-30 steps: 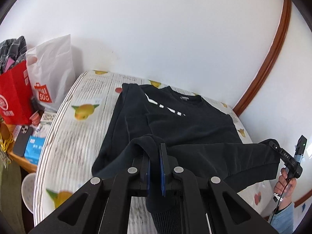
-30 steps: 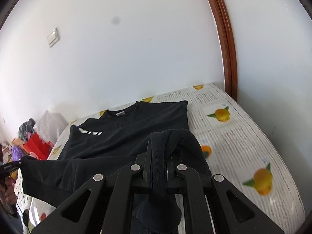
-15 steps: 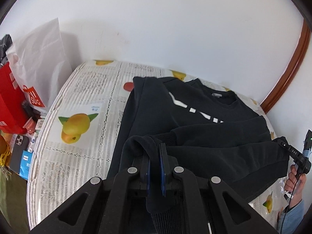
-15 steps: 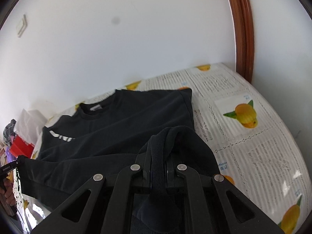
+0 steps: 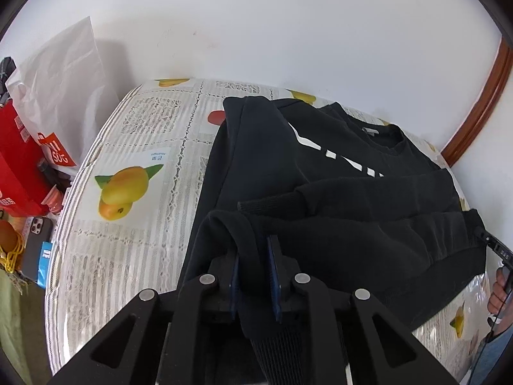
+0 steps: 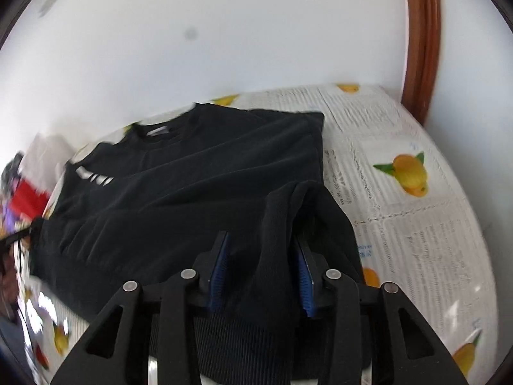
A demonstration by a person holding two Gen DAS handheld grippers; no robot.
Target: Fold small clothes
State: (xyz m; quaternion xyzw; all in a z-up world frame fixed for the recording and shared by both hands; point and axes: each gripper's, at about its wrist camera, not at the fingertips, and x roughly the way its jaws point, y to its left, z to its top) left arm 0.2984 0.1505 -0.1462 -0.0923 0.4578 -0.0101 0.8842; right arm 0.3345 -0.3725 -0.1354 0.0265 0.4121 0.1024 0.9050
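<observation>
Between the blue pads of the left gripper [image 5: 255,276] a fold of the black sweatshirt [image 5: 320,173] sits pinched at its ribbed hem; the right gripper [image 6: 261,272] stands parted, a ridge of the hem loose between its pads. The garment lies on the fruit-print tablecloth [image 5: 134,147] with its long axis running away — collar toward the wall, hem doubled over. The right view is smeared by motion; the bags [image 5: 48,106] at left are cut off.
</observation>
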